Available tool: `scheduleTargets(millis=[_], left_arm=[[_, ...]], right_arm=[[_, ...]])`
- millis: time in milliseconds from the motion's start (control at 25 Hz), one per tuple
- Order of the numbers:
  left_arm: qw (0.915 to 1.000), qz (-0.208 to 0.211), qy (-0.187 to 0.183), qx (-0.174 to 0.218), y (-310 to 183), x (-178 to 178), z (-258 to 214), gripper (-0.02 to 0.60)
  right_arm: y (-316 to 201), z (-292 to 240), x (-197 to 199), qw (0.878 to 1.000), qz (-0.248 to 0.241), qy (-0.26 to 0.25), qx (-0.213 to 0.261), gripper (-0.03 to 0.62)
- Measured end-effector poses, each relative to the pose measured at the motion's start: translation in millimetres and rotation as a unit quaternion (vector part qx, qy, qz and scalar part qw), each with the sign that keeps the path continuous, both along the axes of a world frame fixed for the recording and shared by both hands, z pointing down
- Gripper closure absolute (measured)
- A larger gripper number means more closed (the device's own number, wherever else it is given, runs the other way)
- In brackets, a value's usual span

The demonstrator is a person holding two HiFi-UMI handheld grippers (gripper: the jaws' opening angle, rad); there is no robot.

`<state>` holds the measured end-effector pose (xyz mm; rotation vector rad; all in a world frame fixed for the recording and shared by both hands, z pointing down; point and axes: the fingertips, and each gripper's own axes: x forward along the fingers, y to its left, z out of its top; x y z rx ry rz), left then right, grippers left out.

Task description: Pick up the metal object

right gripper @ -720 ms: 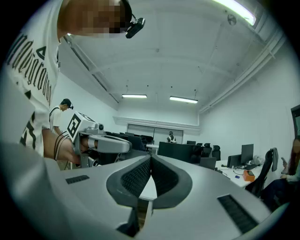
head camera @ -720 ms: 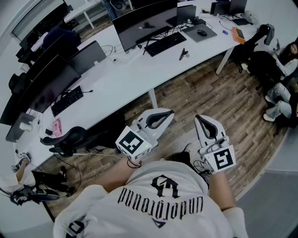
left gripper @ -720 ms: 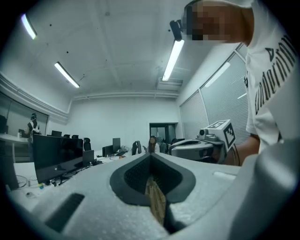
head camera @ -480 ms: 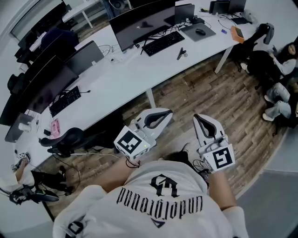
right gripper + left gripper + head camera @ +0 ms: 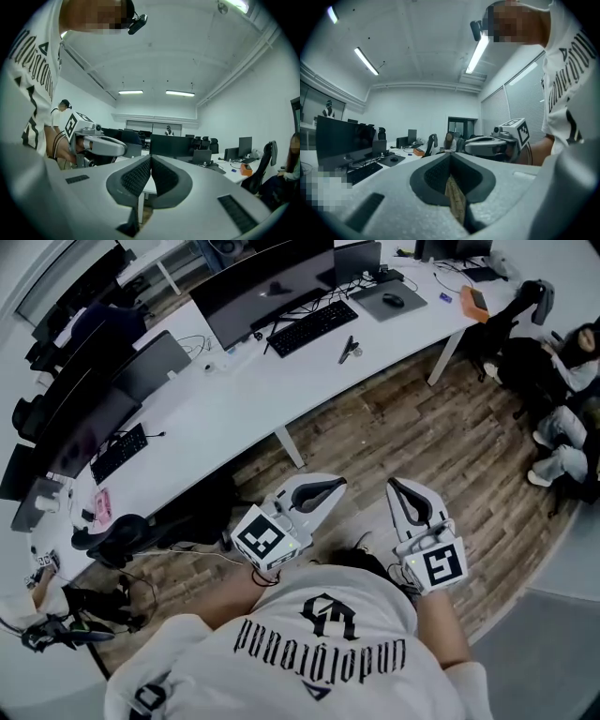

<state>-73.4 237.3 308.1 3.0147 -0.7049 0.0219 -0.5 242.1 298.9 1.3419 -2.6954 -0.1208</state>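
A small dark metal object point(image 5: 348, 349) lies on the long white desk point(image 5: 234, 399), just right of a black keyboard point(image 5: 312, 326). I stand well short of the desk, over the wooden floor. My left gripper point(image 5: 337, 486) and right gripper point(image 5: 394, 486) are held level and side by side in front of my chest, far from the object. The jaws of the left gripper point(image 5: 450, 153) meet at their tips with nothing between them. The right gripper point(image 5: 151, 157) is shut and empty too. Each gripper view shows the other gripper beside it; neither shows the metal object clearly.
Large monitors point(image 5: 272, 282) and more keyboards point(image 5: 122, 451) line the desk, which also holds a grey pad with a mouse point(image 5: 392, 300). A white desk leg point(image 5: 289, 446) stands ahead of me. Office chairs point(image 5: 117, 535) sit at the left, and a seated person point(image 5: 567, 442) at the right.
In the head view the desk and its objects have slid up and to the left. Both grippers stay side by side, level and shut, a little lower in the picture.
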Motion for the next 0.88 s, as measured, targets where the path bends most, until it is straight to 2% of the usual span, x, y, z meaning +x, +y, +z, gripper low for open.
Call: scheduleTargets(millis=[160, 440, 880], left_arm=[[1.0000, 0.004, -0.003, -0.003, -23, 47, 6, 0.568], [0.9994, -0.033, -0.002, -0.008, -60, 96, 2, 0.568], [0.9990, -0.044, 0.004, -0.005, -106, 118, 4, 0.568]], right_arm=[[-20, 7, 46, 1.000, -0.006, 0.017, -0.015, 0.580], [-44, -6, 106, 0.999, -0.032, 0.013, -0.013, 0.580], [-87, -7, 139, 0.999, -0.035, 0.009, -0.006, 0.580]])
